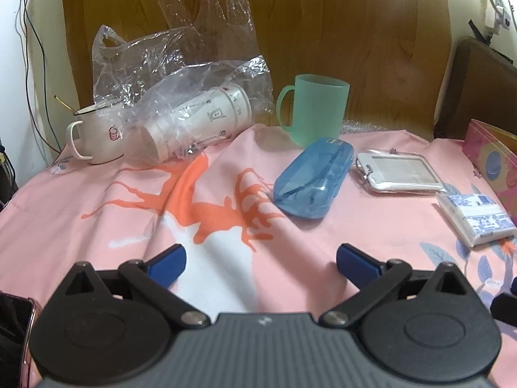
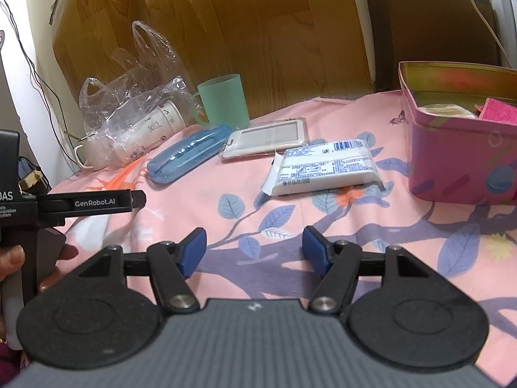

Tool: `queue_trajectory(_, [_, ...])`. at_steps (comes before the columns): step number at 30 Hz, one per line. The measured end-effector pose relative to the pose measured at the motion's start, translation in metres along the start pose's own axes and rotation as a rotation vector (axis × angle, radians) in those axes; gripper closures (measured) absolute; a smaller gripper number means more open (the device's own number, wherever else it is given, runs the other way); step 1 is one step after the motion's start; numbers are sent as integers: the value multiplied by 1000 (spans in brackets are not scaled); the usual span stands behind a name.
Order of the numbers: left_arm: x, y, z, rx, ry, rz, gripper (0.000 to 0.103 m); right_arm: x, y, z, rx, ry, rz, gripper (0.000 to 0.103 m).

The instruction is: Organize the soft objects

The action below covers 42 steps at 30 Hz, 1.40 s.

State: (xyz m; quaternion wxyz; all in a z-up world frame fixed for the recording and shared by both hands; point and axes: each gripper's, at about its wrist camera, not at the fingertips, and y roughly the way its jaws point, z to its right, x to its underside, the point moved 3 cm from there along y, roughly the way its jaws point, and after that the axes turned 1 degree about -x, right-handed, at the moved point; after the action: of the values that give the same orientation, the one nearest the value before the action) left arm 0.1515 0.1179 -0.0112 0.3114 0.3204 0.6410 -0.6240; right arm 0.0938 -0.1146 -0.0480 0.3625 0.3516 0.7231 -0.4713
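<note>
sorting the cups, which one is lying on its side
The white paper cup stack inside the clear plastic bag; the green mug and white mug stand upright.

Plastic, cloth, wood and tin all showing their finishes

The pink printed cloth (image 1: 97, 213) is lying matt and softly creased, while the clear plastic bag (image 1: 181, 74) far left is glinting, crinkled, over smooth paper cups (image 1: 197, 119). The green mug (image 1: 315, 110) is looking frosted and matt, the blue case (image 1: 311, 182) glossy translucent plastic. The tissue pack (image 2: 326, 168) is shining in slick printed film, and the pink tin (image 2: 458, 161) on the right is gleaming, metallic inside. Behind, the wood-grain board (image 2: 258, 32) is looking smooth. The left gripper (image 1: 260, 260) is showing matt black plastic, its steel pivots glinting.
</note>
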Motion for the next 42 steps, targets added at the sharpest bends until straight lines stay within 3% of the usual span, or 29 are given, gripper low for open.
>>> queue_trajectory(13, [2, 5, 0, -25, -6, -51, 0, 1, 0, -2, -3, 5, 1, 31])
queue_trajectory(42, [3, 12, -1, -12, -3, -76, 0, 0, 0, -6, 14, -24, -5, 26])
